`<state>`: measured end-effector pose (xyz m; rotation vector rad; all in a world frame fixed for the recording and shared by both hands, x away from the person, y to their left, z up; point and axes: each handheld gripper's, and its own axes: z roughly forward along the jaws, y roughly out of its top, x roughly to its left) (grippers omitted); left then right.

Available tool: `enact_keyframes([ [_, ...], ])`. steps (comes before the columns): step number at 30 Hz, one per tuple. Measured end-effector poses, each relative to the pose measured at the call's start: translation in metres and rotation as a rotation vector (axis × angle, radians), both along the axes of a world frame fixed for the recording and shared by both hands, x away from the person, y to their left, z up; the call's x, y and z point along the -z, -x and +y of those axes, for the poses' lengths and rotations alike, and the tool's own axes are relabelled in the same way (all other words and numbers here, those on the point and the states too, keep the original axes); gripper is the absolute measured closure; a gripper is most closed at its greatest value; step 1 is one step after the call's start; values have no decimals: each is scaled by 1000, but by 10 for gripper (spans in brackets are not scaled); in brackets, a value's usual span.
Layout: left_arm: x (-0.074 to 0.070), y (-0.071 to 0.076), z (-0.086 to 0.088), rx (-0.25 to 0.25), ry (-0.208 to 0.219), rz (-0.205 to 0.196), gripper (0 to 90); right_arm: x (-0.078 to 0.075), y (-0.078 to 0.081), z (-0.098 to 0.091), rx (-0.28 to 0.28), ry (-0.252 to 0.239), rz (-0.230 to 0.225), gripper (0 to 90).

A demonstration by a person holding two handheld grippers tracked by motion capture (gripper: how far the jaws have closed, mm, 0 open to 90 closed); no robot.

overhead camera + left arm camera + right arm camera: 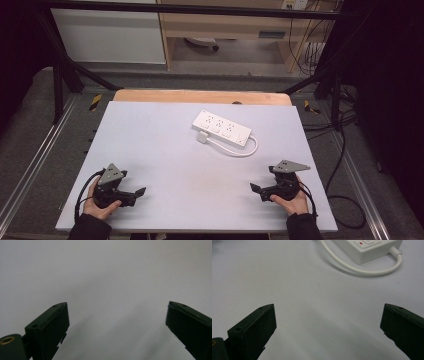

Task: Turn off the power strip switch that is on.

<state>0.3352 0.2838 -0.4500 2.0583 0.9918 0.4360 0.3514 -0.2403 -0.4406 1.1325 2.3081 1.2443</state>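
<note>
On the pale grey desk [150, 150], the left tongs [141, 191] are resting near the front edge, jaws spread and holding nothing. Farther back, right of centre, the white plastic power strip [222, 127] is lying flat, its white cord [245, 150] looping beside it, probably within easy reach. The right tongs [254, 188] are waiting spread and empty, aiming toward it. No lettering is readable; a small red mark [361, 243] is showing.
</note>
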Motion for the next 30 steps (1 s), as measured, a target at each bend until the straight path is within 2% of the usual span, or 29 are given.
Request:
enact_keyframes([
  [10, 0, 0, 0, -1, -1, -1, 47, -1, -3, 7, 4, 19, -1, 14],
  [30, 0, 0, 1, -4, -9, -3, 47, -7, -9, 13, 12, 25, -11, 29],
])
